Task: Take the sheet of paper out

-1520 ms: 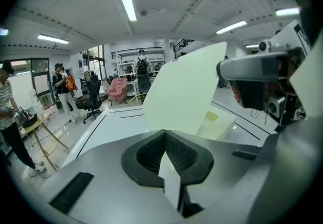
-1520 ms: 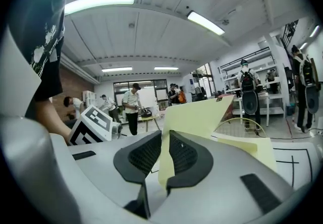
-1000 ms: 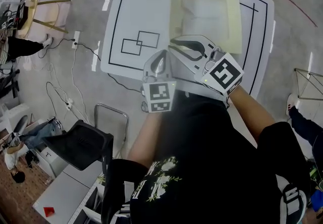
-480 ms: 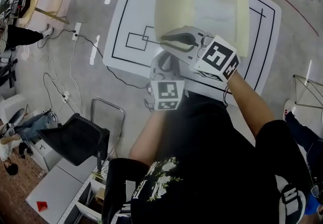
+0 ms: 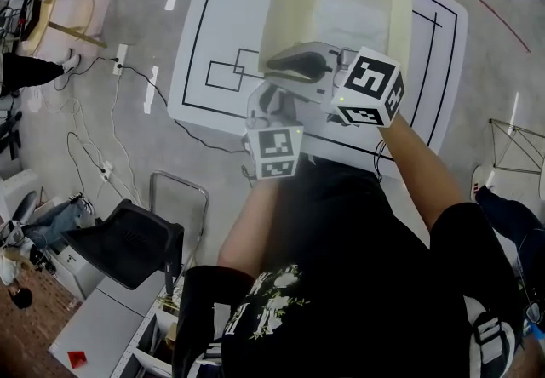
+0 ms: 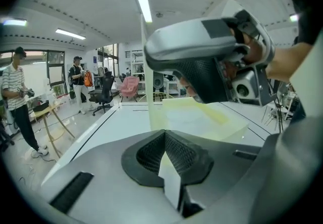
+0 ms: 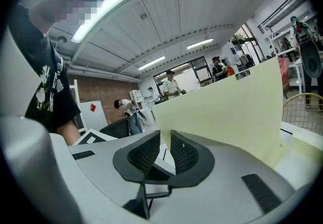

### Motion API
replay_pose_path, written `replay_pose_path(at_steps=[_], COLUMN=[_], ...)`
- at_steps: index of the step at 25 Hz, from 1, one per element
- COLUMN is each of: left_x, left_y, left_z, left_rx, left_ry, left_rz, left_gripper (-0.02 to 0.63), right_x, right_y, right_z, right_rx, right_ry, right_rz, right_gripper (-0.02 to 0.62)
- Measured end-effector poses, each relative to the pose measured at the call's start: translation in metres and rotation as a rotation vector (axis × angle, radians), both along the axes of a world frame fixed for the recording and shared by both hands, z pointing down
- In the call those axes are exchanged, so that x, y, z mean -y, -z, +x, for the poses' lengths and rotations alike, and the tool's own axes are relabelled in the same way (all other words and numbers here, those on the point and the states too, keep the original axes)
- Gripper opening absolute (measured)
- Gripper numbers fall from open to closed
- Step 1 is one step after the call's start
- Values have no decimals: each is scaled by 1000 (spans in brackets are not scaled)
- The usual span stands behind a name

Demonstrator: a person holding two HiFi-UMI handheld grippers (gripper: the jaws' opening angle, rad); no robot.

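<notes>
A pale yellow folder (image 5: 362, 23) lies on the white table (image 5: 217, 19). Its cover (image 5: 285, 14) stands upright at the folder's left side. My right gripper (image 5: 277, 70) points left at the cover's lower edge. Its jaws have just been opening; in the right gripper view (image 7: 165, 140) a narrow gap shows, with the cover's (image 7: 227, 112) edge in it and no pad pressing. My left gripper (image 5: 269, 97) sits just below, at the folder's near left corner. In the left gripper view (image 6: 164, 140) it is shut on the edge of a white sheet of paper (image 6: 170, 180).
The table's near edge runs just under both grippers. A black office chair (image 5: 128, 244) and cables (image 5: 111, 112) are on the floor to the left, with a wooden stool (image 5: 51, 19) further off. People (image 6: 15, 97) stand in the background.
The folder's cover has gone from lying low to standing upright, raised by the right gripper as it moved left. The left gripper has stayed at the near corner.
</notes>
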State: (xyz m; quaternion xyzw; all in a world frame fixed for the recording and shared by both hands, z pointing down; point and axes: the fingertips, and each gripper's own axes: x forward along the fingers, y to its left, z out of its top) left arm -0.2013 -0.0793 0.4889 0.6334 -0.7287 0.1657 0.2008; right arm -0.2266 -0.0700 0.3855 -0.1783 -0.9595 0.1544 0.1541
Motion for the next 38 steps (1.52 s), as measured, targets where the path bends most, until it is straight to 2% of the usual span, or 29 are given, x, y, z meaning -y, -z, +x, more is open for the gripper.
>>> replay_pose_path(at_steps=[4,12,15,18,24,25,27,34,38], left_x=[0,15,23,27,22,20,18,14,17], left_y=[0,22,32,35,19,16,9,-12,-18], left_z=[-6,-1,-4,-15,-35,-36,-37,-41,-40], left_rx=[-22,-71,-79,-63,-42,-44,-47,-68,-76], left_ry=[16,22,30,44,64,63,56,44,32], left_rz=[1,58,81,86,38,28,6,-45,-58], left_gripper=[0,0,0,0,0,0,0,0,0], right_x=[17,84,97,99,105,106,111,152,168], right_y=[-2,-102,-119,-122,-118,-118,-118,-139,-162], right_z=[20,63,71,71,70,69,65,55,50], right_rx=[-6,-219,-267,-292,-294,-294,-300,-396,-489], right_ry=[-57,-432,-509,-505,-537,-535,-533,-543,-486], right_rz=[-22,6,59,90,3,-11,-15,134,260], right_gripper=[57,34,22,17,18,37,121,144,147])
